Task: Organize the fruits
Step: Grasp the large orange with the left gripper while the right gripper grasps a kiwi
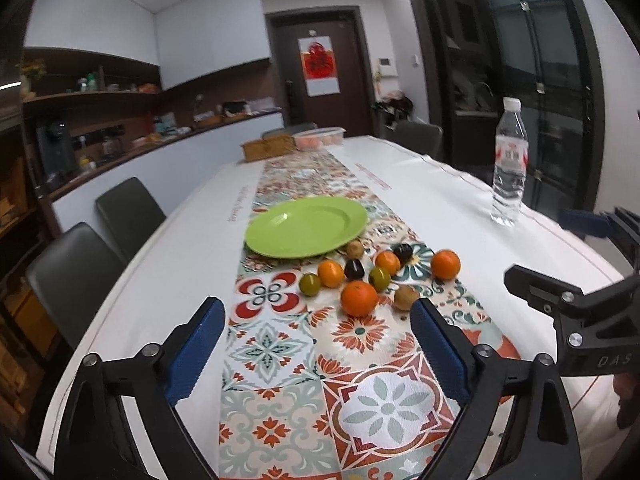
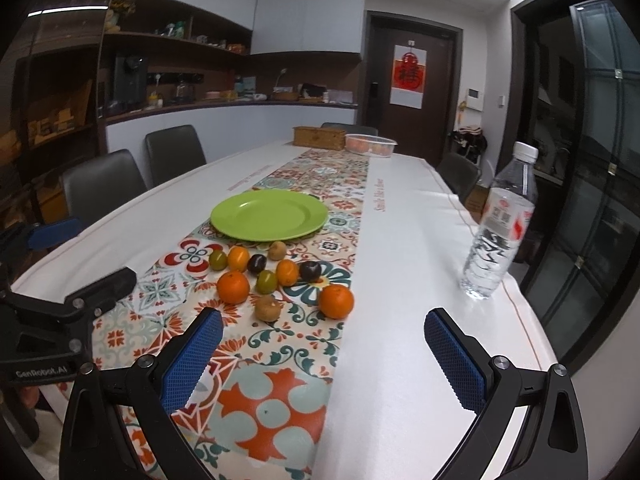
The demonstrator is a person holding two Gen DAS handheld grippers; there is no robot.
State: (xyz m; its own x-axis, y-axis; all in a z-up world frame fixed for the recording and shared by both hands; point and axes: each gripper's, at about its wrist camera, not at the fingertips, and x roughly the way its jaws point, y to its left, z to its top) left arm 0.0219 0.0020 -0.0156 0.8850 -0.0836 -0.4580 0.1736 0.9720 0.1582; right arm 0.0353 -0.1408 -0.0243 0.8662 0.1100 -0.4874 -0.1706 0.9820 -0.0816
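An empty green plate (image 1: 306,226) (image 2: 269,215) sits on the patterned table runner. Just in front of it lies a cluster of small fruits: several oranges (image 1: 359,298) (image 2: 336,301), two green fruits (image 1: 310,284) (image 2: 267,281), two dark plums (image 1: 354,269) (image 2: 310,271) and two brown kiwis (image 1: 406,297) (image 2: 268,307). My left gripper (image 1: 318,340) is open and empty, just short of the nearest orange. My right gripper (image 2: 324,344) is open and empty, in front of the fruits and a little to their right.
A clear water bottle (image 1: 509,162) (image 2: 498,222) stands near the table's right edge. A wooden box (image 2: 319,137) and a lidded plastic container (image 2: 370,145) sit at the far end. Dark chairs (image 2: 102,184) line the left side.
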